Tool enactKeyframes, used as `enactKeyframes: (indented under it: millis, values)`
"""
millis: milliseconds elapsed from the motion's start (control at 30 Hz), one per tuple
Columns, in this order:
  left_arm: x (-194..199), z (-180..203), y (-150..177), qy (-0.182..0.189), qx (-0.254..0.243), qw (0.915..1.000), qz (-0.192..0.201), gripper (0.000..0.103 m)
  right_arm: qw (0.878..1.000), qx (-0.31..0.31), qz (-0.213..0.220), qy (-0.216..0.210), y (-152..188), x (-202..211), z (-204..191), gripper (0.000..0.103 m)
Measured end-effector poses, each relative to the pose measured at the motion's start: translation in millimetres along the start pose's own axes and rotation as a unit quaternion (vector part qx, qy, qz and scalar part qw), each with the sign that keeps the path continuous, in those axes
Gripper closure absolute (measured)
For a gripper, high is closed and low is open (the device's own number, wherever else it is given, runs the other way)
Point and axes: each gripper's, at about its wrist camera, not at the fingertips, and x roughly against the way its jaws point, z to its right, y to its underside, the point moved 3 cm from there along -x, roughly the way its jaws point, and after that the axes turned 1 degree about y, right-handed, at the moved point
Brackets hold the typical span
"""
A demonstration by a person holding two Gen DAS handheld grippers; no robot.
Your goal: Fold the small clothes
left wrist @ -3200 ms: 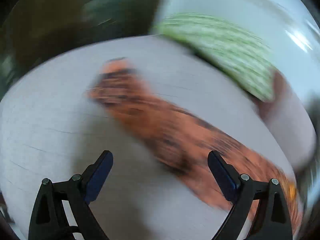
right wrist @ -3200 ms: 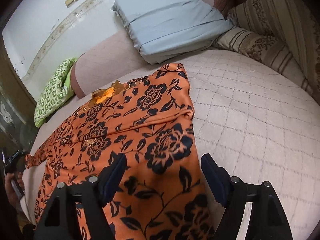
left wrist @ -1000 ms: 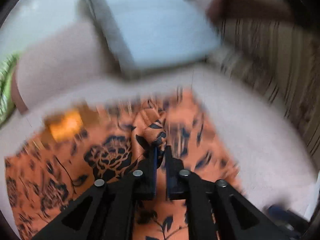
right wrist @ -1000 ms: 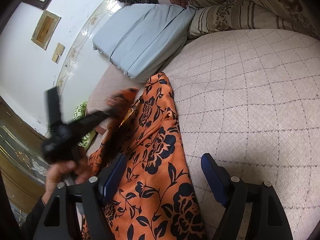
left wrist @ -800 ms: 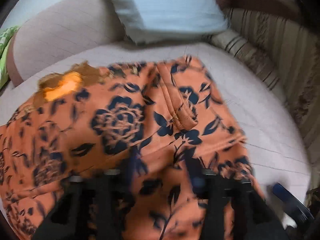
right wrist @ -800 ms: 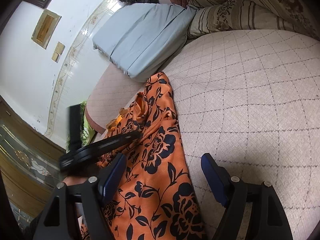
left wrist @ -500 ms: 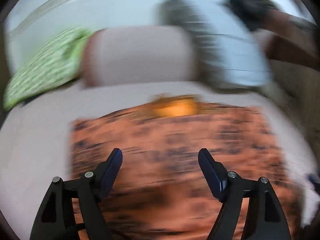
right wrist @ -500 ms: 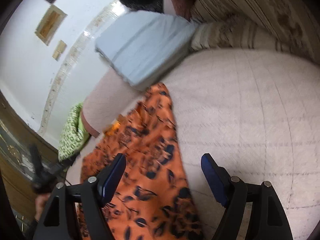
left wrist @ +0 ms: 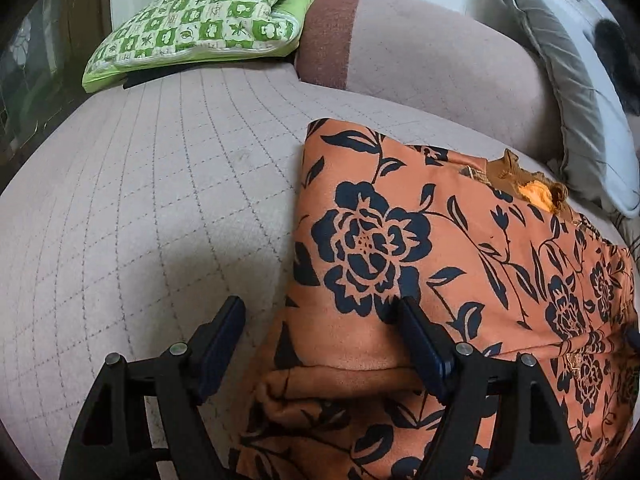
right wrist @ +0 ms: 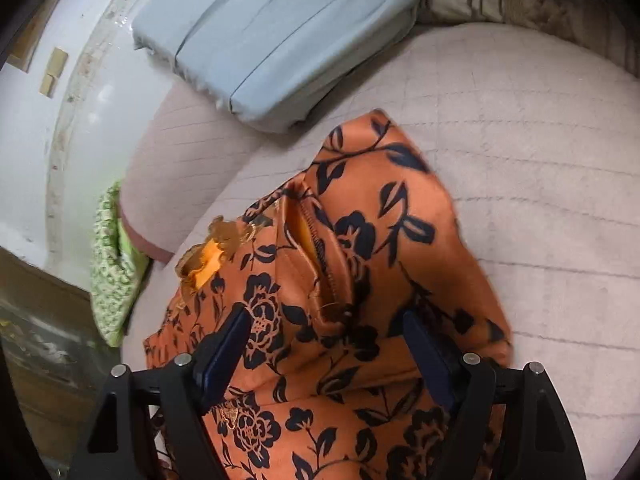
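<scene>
An orange garment (left wrist: 460,280) printed with dark blue flowers lies on a quilted pale bed (left wrist: 140,200), filling the lower right of the left wrist view and the lower middle of the right wrist view. Its side panels are folded inward, and a gold, ruffled neckline (right wrist: 208,252) shows at its far end.

The left gripper (left wrist: 320,332) sits low in its frame with its fingers (left wrist: 224,336) spread wide and holding nothing; one finger is over the bare bed, the other over the folded edge of the cloth. The right gripper (right wrist: 328,344) also has its fingers (right wrist: 424,348) wide apart and empty, both over the garment, with a raised seam fold (right wrist: 316,252) between them.

A green checked pillow (left wrist: 200,20) lies at the upper left of the left wrist view, beside a pale bolster (left wrist: 432,64). A folded blue-grey pillow (right wrist: 280,28) lies at the top of the right wrist view, just beyond the garment's far corner.
</scene>
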Motion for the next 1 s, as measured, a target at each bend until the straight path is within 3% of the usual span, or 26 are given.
enactKeyframes:
  millis: [67,100,133,167,200,267,333,367,433,467,500,567,667,733,767,800,833,867,1000]
  values:
    - [3.7,-1.1,2.9,0.004,0.006,1.0000,0.002,0.026,0.999,0.032,-0.006,0.010,-4.5,-7.3,-9.0,0.023]
    - [2.1,-2.3,3.6,0.007,0.008,0.9999,0.002,0.026,0.999,0.042,-0.017,0.019,-6.6,-12.9,-11.5,0.037]
    - [0.1,-1.3,5.2,0.009,0.009,0.9999,0.003,0.027,0.998,0.050,-0.038,0.028,-8.2,-21.1,-13.1,0.058]
    - [2.7,-3.0,7.0,0.011,0.011,0.9999,0.004,0.027,0.997,0.044,-0.055,0.028,-8.6,-25.1,-13.0,0.095]
    - [2.9,-4.2,8.1,0.013,0.013,0.9998,0.005,0.027,0.997,0.044,-0.049,0.030,-7.9,-19.6,-14.5,0.096]
    - [3.6,-8.0,8.9,0.016,0.015,0.9997,0.005,0.027,0.997,0.057,-0.024,0.044,-3.8,-4.2,-18.0,0.096]
    - [1.0,-6.5,7.3,0.007,0.007,0.9999,0.004,0.025,0.995,0.025,-0.039,0.084,4.5,-13.7,2.2,0.094]
    - [-0.7,-6.1,7.5,0.002,0.002,1.0000,0.005,0.025,0.996,-0.001,-0.048,0.071,8.4,-19.6,13.2,0.092]
    - [1.1,-4.6,6.4,0.004,0.003,1.0000,0.004,0.025,0.998,0.014,-0.029,0.062,6.7,-4.6,4.3,0.084]
    - [3.2,-5.3,5.3,0.008,0.005,1.0000,0.003,0.025,0.997,0.030,-0.030,0.072,7.8,1.4,-2.1,0.061]
    - [9.9,-7.4,4.8,0.011,0.008,0.9999,0.002,0.026,0.995,0.048,-0.027,0.081,8.5,7.8,-9.0,0.025]
    - [23.6,-13.4,3.0,0.010,0.025,0.9994,0.021,0.026,0.992,0.081,0.008,0.094,7.8,29.2,-26.2,0.024]
    - [35.7,-11.2,4.5,0.000,0.016,0.9992,0.038,0.026,0.994,0.102,0.041,0.028,6.0,41.2,-51.9,0.024]
    - [10.5,-7.5,11.4,-0.042,-0.018,0.9988,-0.017,0.023,0.995,0.095,0.017,-0.027,5.1,24.1,-52.3,0.023]
    - [6.8,-9.5,12.5,-0.041,-0.011,0.9989,-0.021,0.021,0.996,0.087,-0.025,-0.016,7.2,-3.6,-40.3,0.020]
    - [12.1,-9.3,8.2,-0.045,-0.005,0.9987,-0.023,0.021,0.995,0.061,-0.077,0.022,14.5,-29.4,-24.7,0.022]
    - [18.3,-8.8,4.4,-0.045,-0.002,0.9984,-0.034,0.022,0.996,0.040,-0.073,0.018,15.8,-30.7,-15.4,0.027]
    - [24.7,-9.6,1.7,-0.041,0.001,0.9986,-0.035,0.022,0.998,0.042,-0.040,-0.004,13.4,-13.5,-19.7,0.029]
    - [81.7,-21.6,1.9,-0.005,-0.006,0.9999,0.013,0.022,0.994,0.104,0.010,-0.025,26.9,62.7,-38.8,0.028]
